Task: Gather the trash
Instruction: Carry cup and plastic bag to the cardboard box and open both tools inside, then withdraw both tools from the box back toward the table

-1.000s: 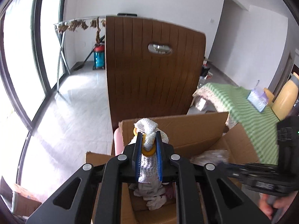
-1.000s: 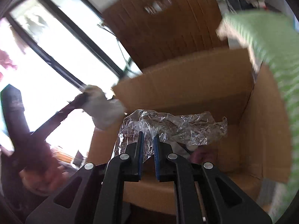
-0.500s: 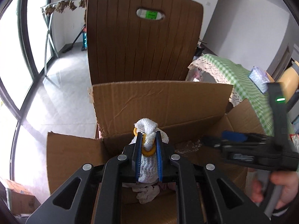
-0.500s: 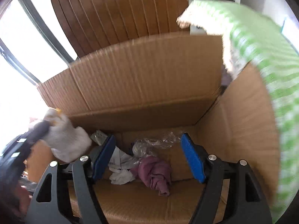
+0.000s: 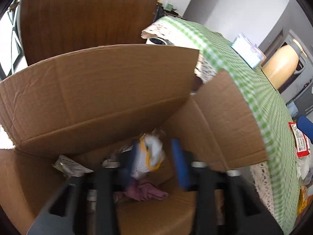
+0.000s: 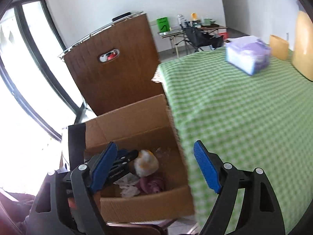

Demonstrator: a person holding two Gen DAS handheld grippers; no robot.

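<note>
Beside the green checked tablecloth (image 6: pixel 244 117), the left gripper (image 5: pixel 156 156), which gripped the white rag (image 5: pixel 150 156) tightly half a second ago, now has wide jaws inside the cardboard box (image 5: pixel 109 90), rag dropping at 12 o'clock above the pink cloth (image 5: pixel 146 192); the right gripper (image 6: pixel 154 168) hangs wide open, empty.

Green-checked cloth-covered desk (image 6: pixel 244 117) carrying a lilac tissue box (image 6: pixel 248 55). Brown slatted chair back (image 6: pixel 115 68) behind; tan plastic jug (image 5: pixel 279 69) beyond.

Left wrist view close over the cardboard box (image 5: pixel 109 101); right wrist view higher; box shared
</note>
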